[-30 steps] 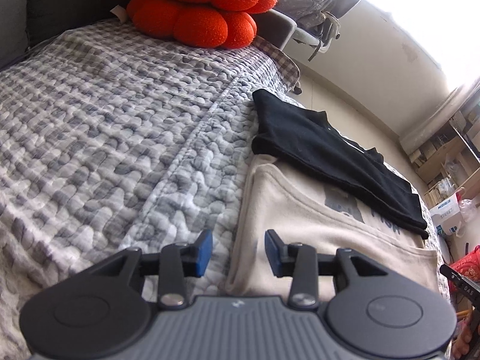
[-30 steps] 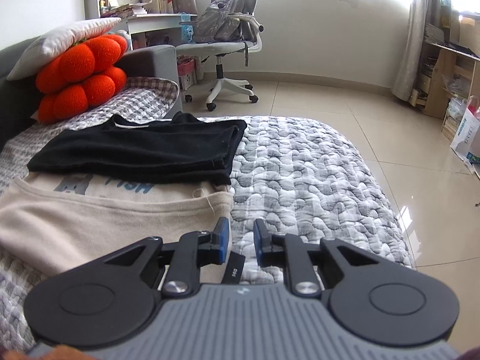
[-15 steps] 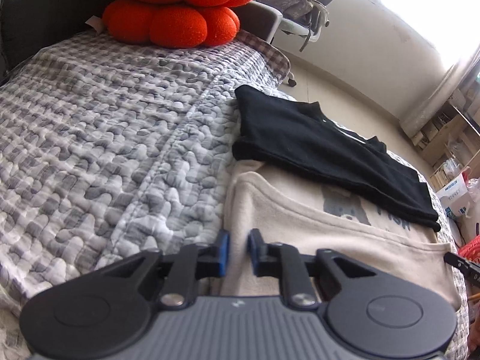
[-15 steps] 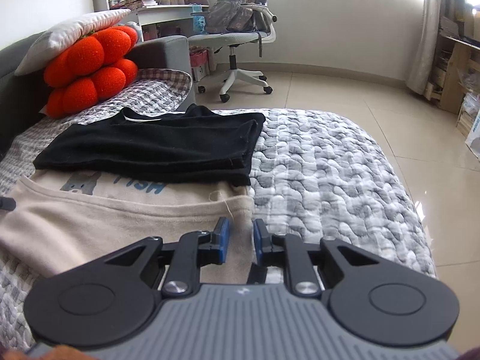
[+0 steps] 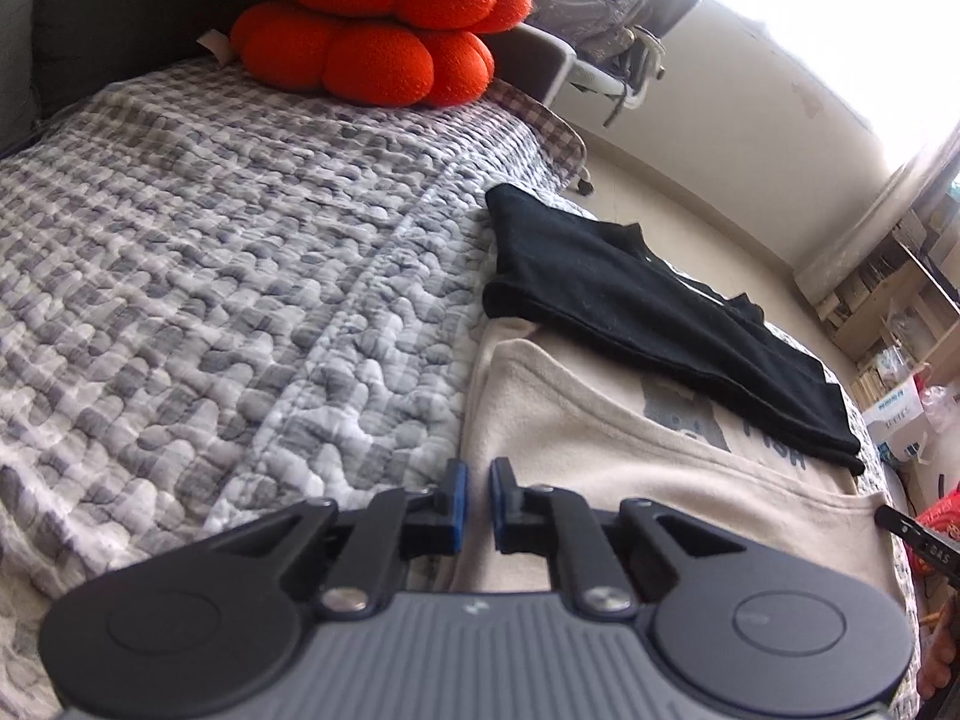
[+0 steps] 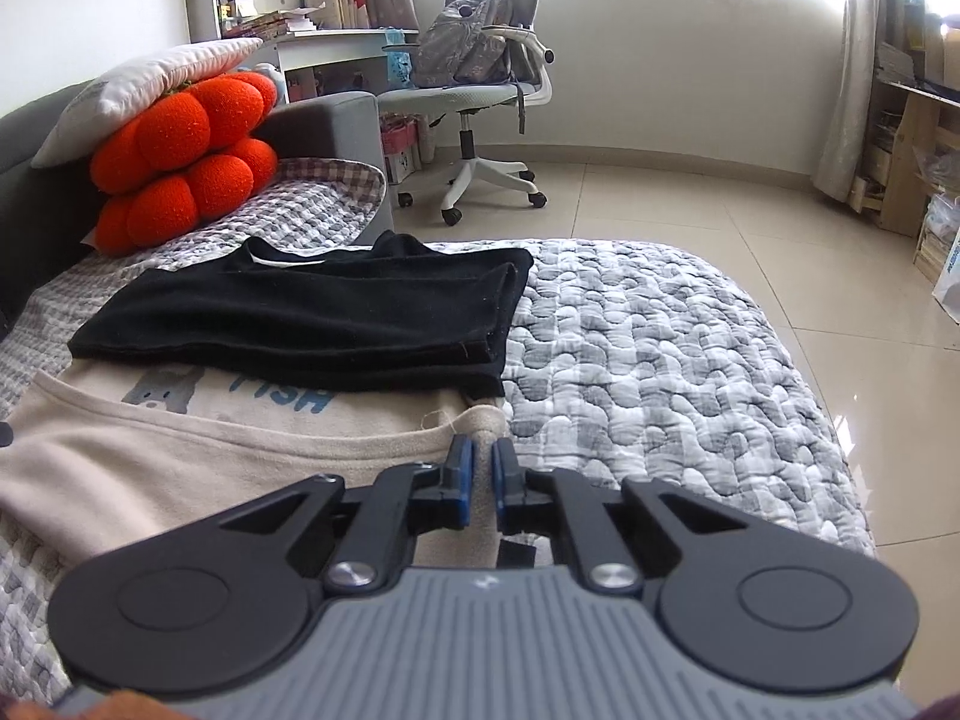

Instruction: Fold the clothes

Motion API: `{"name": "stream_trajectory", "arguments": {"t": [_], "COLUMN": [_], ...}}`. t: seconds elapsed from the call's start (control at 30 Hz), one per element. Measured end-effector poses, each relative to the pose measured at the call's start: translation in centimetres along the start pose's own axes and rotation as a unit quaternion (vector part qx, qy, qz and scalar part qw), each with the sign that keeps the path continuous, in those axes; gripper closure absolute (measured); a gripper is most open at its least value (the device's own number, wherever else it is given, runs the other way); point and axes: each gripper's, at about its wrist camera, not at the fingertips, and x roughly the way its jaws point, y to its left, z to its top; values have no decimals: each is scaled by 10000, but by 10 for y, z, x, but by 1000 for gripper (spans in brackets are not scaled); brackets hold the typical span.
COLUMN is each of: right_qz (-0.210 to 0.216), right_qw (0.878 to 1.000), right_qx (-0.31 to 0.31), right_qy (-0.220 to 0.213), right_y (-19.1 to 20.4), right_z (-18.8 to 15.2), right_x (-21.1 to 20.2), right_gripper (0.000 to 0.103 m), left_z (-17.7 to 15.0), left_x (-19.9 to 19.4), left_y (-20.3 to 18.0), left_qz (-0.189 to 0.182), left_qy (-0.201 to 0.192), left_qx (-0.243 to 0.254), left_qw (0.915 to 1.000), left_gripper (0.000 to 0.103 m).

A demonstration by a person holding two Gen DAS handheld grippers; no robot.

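A beige shirt with a grey print lies flat on the quilted bed. A folded black garment rests across its far part. My left gripper is at the shirt's near left edge, its jaws closing to a narrow gap with beige cloth between the pads. In the right wrist view my right gripper is closing on the near right corner of the beige shirt, which bunches up between the pads. The black garment lies just beyond.
An orange lobed cushion sits at the head of the bed, with a white pillow on top. An office chair carrying a backpack stands on the tiled floor past the bed's far side. Shelves line the right wall.
Both grippers narrowed from open to nearly shut and moved forward onto the beige shirt's near edge. The right corner of the shirt now bunches between the right pads.
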Motion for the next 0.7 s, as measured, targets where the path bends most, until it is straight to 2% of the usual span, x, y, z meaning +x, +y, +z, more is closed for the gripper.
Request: {"name": "stream_trajectory", "arguments": {"t": [0.07,0.17,0.23,0.3,0.37,0.47,0.7], "right_qz": [-24,-9,-23,-40,-58,-74,-95], "right_qw": [10000,9999,9999,9999,9999,9999,9999], "right_qx": [10,55,20,-5,-15,-11,-23], "right_qy": [62,123,106,91,94,81,-68], "right_y": [0,0,1,2,1,1,3], "right_z": [0,0,-1,-2,-3,-3,-3], "right_x": [3,4,3,3,3,3,-2], "right_gripper": [95,91,91,91,91,91,96], "left_z": [3,12,15,14,10,7,-3], "left_x": [3,10,15,19,23,19,2], "left_y": [2,4,-1,-8,-15,-17,-10], "left_qz": [-53,-160,-187,-45,158,194,32], "left_qy": [26,24,17,33,45,-43,-174], "left_qx": [-153,-392,-272,-63,173,293,157], "left_qw": [9999,9991,9995,10000,9997,9994,9997], "left_gripper": [91,67,66,69,83,92,95]}}
